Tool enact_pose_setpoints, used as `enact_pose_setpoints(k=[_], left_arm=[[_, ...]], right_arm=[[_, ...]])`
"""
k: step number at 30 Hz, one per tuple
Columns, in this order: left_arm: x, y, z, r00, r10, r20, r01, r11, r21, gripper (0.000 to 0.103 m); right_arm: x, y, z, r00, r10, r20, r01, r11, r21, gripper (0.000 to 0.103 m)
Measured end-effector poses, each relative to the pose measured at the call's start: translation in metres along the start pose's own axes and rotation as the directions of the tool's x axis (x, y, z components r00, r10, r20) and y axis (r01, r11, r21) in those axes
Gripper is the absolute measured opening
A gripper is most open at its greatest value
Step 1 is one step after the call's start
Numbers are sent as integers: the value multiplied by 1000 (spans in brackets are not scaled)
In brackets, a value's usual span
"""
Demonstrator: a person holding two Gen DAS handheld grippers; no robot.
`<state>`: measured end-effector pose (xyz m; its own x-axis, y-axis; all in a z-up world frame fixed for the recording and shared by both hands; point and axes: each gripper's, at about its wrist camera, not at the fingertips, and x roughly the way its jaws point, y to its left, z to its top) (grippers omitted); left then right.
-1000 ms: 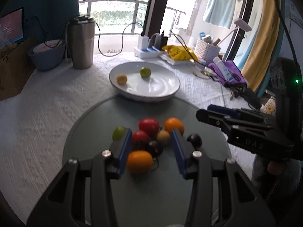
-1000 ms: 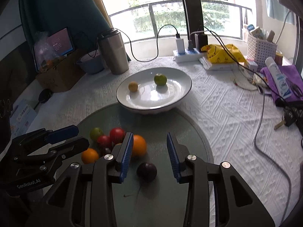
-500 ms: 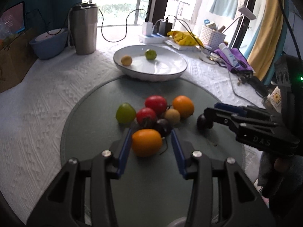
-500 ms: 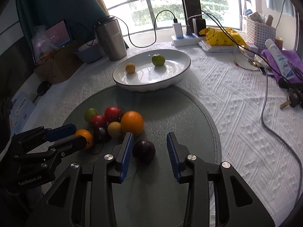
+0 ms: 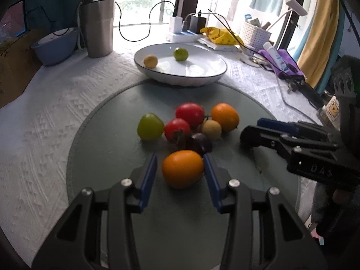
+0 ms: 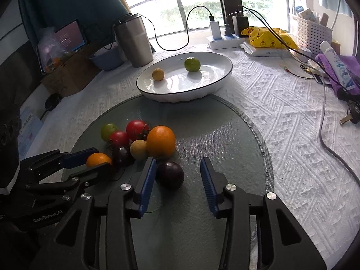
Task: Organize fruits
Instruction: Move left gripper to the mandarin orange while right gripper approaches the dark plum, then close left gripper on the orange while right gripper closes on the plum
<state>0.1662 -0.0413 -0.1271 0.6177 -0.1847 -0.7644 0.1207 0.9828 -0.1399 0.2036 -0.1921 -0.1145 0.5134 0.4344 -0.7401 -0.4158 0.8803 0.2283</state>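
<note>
Nearest me, low in the left wrist view, my left gripper [image 5: 181, 168] straddles the small orange [image 5: 182, 168]. The blue pads sit narrow, close beside its flanks, and I can't tell whether they press it yet. Low centre in the right wrist view, my right gripper [image 6: 176, 175] has the dark plum [image 6: 169, 174] between its jaws, which are opening. The plum hugs the left pad, with a clear gap to the right one, so it isn't held.

I judge this the pick-up step, both tools set around a fruit on the round grey mat [image 6: 225, 135]. Next, each must close squarely, lift, and carry to the white plate [image 6: 216, 85].

Just beyond, mid-frame, the remaining cluster huddles together: a bigger orange [image 6: 160, 141], two red tomatoes [image 6: 136, 129], a green fruit [image 6: 108, 131], a pale round fruit [image 6: 138, 149]. Another dark fruit [image 6: 121, 156] is half hidden among them.

Farther up, the plate holds a green lime-like fruit [image 6: 192, 64] and a small yellow one [image 6: 158, 74]. In the left wrist view, the plum is hidden behind my right gripper.
</note>
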Motion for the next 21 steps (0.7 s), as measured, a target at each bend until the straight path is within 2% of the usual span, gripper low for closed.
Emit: enact_pose_setpoints(k=[11, 15, 21], left_arm=[[-3, -3, -4, 1000, -14, 7, 14, 1000, 22, 43], [-4, -1, -4, 1000, -12, 11, 11, 1000, 22, 39], [-5, -2, -4, 1000, -16, 13, 15, 1000, 27, 38]], right_arm=[[7, 10, -5, 999, 18, -31, -19, 1000, -24, 43], [8, 12, -6, 1000, 12, -26, -13, 999, -36, 43], [9, 9, -5, 1000, 0, -18, -1, 999, -49, 35]])
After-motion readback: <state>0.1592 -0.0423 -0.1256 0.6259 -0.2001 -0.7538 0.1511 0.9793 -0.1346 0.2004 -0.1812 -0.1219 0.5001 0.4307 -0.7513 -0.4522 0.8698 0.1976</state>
